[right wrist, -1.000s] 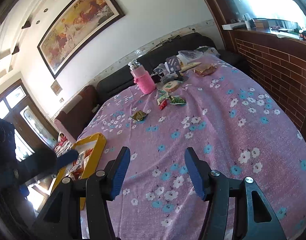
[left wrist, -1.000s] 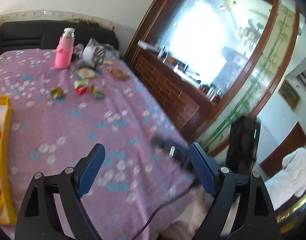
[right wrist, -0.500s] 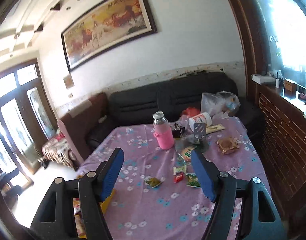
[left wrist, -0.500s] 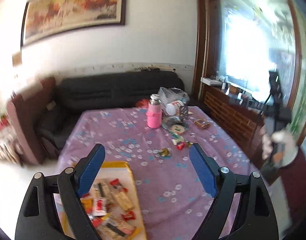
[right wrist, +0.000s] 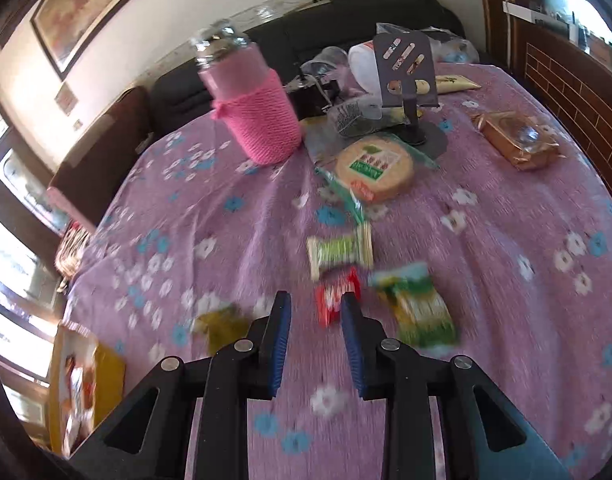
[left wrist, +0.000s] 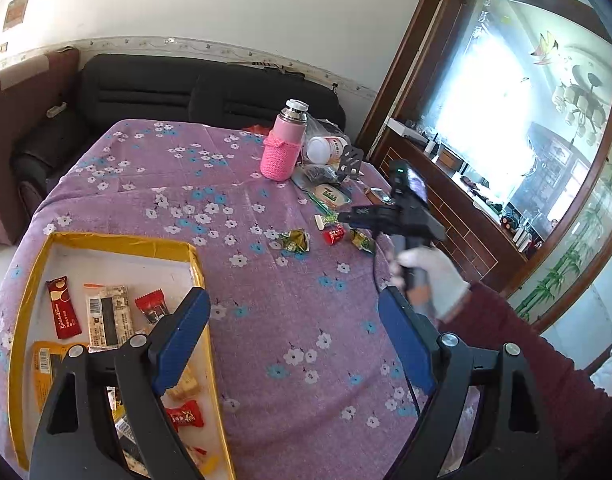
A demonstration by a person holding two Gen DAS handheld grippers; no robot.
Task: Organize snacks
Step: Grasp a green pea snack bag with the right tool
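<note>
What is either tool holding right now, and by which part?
Nothing. The left tool is open above the yellow tray. The right tool is open, empty, low over the tablecloth just short of the red snack.

snack tray (left wrist: 105, 240) left on table (left wrist: 297, 320), loose candies (left wrist: 333, 235) right, bottle (left wrist: 281, 148) behind

snacks: 4 wrapped candies (left wrist: 333, 235) loose mid-table | yellow tray (left wrist: 105, 242) near edge, holding packets

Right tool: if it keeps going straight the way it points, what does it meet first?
Probably the small red snack packet, which lies just ahead of the open right tool, nearer its right pad. The view is blurred, so depth is uncertain.
</note>
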